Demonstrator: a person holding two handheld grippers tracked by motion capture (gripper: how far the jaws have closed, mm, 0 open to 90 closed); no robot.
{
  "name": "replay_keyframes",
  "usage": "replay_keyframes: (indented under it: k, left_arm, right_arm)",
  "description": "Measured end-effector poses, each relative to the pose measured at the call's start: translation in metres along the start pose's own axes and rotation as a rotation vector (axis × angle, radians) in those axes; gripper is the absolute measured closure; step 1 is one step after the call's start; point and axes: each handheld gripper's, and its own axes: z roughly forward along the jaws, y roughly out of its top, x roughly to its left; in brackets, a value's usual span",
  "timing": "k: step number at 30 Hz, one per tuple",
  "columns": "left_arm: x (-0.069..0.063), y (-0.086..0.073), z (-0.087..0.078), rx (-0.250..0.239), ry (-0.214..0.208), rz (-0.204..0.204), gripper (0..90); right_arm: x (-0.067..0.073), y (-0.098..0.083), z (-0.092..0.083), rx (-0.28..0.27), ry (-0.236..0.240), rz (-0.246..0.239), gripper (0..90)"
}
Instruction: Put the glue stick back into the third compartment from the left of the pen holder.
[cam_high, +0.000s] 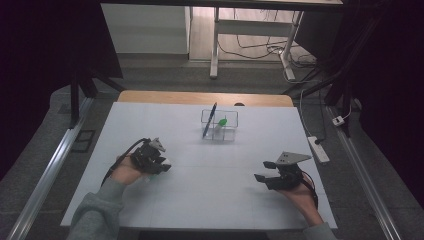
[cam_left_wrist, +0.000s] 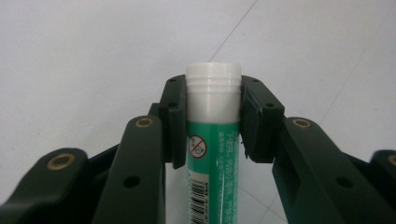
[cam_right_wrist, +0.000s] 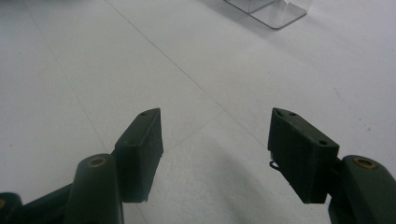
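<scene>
The left gripper (cam_high: 159, 162), at the lower left of the high view, has its fingers (cam_left_wrist: 172, 122) closed tight on a glue stick (cam_left_wrist: 213, 140), clamped just below the white cap so that the cap juts past the fingertips and the green body runs back between the 2 arms. Gripping it near the cap end probably keeps the tube steady and in line with the gripper, ready to be carried and stood upright somewhere. In the high view the stick is mostly hidden by that gripper, low over the white bench (cam_high: 210, 200).

The likely goal is the clear organiser (cam_high: 220, 125) in the upper middle of the high view, which already has a dark pen (cam_high: 209, 120) leaning in its left part and something green (cam_high: 222, 121) in another part; which compartment stays free I cannot tell.

The right gripper (cam_high: 265, 170), at the lower right of the high view, has its fingers (cam_right_wrist: 140, 149) spread wide with nothing between them, only bare bench below. It seems held aside, well apart from the organiser, whose corner (cam_right_wrist: 275, 14) shows at the top of the right gripper view
</scene>
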Motion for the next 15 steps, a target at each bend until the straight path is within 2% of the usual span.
replay_keyframes:
  k: [7,15]
  left_arm:
    - [0.0,0.001,-0.005,-0.043,0.0,-0.004,64.4]
    - [0.0,0.001,-0.013,-0.115,-0.006,-0.013,64.3]
  right_arm:
    - [0.0,0.0,0.0,0.0,0.0,0.0,35.0]
    - [0.0,0.0,0.0,-0.001,0.002,0.001,35.0]
